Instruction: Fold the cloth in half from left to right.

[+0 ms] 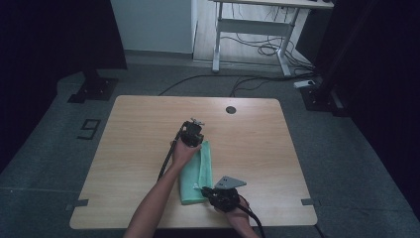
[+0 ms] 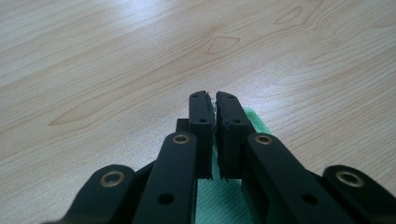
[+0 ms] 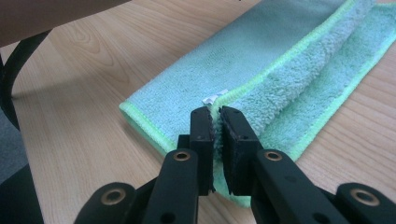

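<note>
Pale wooden worktop point(image 1: 138, 148), dark room. Folded green microfibre towel point(image 1: 195, 171) lies near centre. Left hand-held gripper point(image 2: 213, 100) clenched on its far edge, right hand-held gripper point(image 3: 215, 114) clenched on its near corner; likely paired grips to fold it evenly.

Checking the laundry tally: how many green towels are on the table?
1. The green towel lies folded near the table's front edge, between the two grippers; nothing seems hidden.

Cloth point(image 1: 197, 173) lies on the table point(image 1: 129, 148), nearer its front edge
</note>
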The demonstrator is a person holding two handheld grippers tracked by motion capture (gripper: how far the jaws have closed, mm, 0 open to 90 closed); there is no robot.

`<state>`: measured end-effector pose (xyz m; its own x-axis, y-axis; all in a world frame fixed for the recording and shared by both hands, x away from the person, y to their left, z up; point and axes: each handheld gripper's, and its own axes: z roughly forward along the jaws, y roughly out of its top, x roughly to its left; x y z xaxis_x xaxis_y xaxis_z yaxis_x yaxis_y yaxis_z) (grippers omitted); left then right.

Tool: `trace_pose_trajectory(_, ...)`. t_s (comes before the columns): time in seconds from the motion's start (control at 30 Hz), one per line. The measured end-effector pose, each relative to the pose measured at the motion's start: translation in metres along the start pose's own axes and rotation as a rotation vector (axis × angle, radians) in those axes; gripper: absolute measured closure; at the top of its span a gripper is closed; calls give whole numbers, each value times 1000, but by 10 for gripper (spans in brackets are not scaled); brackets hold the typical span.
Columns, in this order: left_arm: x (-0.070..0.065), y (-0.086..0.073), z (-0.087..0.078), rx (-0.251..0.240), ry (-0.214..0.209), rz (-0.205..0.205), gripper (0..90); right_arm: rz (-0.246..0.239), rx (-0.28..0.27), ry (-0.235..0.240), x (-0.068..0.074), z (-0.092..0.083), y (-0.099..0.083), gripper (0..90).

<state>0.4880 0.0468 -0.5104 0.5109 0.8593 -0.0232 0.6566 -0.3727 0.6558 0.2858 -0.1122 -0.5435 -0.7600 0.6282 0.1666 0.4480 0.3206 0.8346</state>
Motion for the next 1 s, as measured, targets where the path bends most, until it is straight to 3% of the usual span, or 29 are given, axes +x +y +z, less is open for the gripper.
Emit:
trace_pose_trajectory(0.73,-10,1,10,5,-10,15,831,31,40,-19,-6,-10,-13,757)
trace_pose_trajectory(0.9,-11,1,8,-3,-23,11,784,31,52,-32,-6,-13,-15,714)
trace_pose_trajectory(1.0,-12,3,4,-1,-31,32,722,34,60,-31,-7,-15,-17,697)
